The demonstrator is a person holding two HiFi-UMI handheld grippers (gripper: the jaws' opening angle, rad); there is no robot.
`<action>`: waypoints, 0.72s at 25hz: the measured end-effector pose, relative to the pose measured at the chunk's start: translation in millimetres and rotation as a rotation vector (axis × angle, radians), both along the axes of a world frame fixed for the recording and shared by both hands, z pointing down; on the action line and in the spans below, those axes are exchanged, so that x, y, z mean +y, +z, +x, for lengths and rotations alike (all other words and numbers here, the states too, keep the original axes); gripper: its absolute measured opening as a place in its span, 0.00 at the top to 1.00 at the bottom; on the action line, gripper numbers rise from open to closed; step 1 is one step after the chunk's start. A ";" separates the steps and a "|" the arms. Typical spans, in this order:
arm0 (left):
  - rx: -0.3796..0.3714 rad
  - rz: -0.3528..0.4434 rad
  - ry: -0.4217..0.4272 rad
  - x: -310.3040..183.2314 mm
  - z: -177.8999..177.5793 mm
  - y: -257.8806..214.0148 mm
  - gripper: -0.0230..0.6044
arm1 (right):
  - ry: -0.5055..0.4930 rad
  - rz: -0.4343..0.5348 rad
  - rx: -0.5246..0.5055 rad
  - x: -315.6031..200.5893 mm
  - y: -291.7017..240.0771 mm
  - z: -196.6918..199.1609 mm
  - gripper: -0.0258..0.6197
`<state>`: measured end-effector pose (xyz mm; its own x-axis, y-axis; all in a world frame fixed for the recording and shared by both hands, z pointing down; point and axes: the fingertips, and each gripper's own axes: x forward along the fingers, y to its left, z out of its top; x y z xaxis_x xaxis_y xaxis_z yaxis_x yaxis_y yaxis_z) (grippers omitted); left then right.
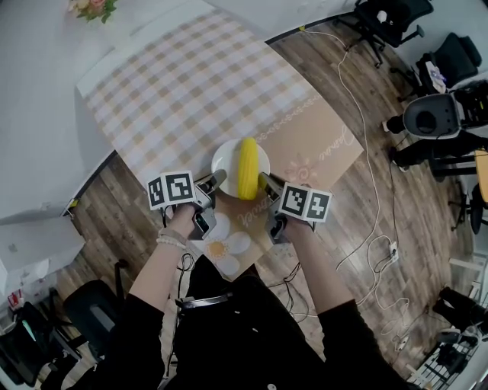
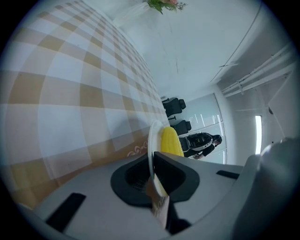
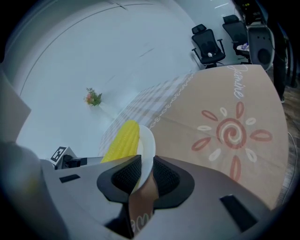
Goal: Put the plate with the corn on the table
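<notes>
Far left: flowers (image 1: 91,7), beyond the far-left corner of the table (image 1: 133,114). The table is covered by a checked cloth (image 1: 206,76) with a plain tan band (image 1: 335,141) along its right and near sides.

Left hand (image 1: 181,221), bracelet (image 1: 171,240) at the wrist, carries the left gripper (image 1: 216,181), which has a marker cube (image 1: 171,189) on top. In the left gripper view the jaws are almost together. The pads clamp the left rim of the plate (image 1: 226,161), one on each face. The plate shows edge-on there, with the checks to its left.

Plate: white and round, over the near part of the cloth where the checks meet the tan band. It is gripped at two opposite points of the rim. Cannot tell whether its underside touches the cloth.

Corn (image 1: 248,167): one yellow cob lying on the plate, right of its centre, long axis running near to far. It spans nearly the whole plate.

Right gripper (image 1: 264,183): second cube (image 1: 305,202) on top. In the right gripper view the jaws are closed down on the plate's right rim, which is pinched between the ribbed pads. In that view the corn lies just left of the rim.

Right of the plate: sun motif (image 1: 305,169) printed on the tan band, near the plate but apart from it.

Further right: wood floor (image 1: 404,228) with a white cable (image 1: 358,114) trailing across it. Black chairs (image 1: 389,19) stand at the far right.
</notes>
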<state>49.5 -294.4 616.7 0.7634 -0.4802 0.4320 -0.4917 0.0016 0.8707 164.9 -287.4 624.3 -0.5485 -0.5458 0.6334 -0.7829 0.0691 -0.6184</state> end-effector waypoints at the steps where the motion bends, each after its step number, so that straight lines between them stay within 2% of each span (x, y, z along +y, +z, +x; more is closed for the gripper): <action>1: -0.003 0.000 0.000 3.8 3.7 2.5 0.92 | 0.000 -0.001 0.003 3.7 2.3 3.8 0.79; 6: -0.005 -0.014 0.005 2.7 4.8 5.7 0.92 | -0.002 -0.023 0.024 3.4 5.2 5.4 0.79; 12: -0.012 -0.049 0.023 2.6 6.5 9.2 0.92 | -0.075 -0.007 0.145 4.0 8.3 7.2 0.77; 18: -0.026 -0.059 0.021 2.8 7.7 10.3 0.92 | -0.057 -0.010 0.139 4.2 8.4 9.0 0.77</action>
<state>57.2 -291.6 627.1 0.7611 -0.4373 0.4790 -0.5145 0.0425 0.8564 173.9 -283.2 632.7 -0.4853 -0.5097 0.7104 -0.8558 0.1104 -0.5054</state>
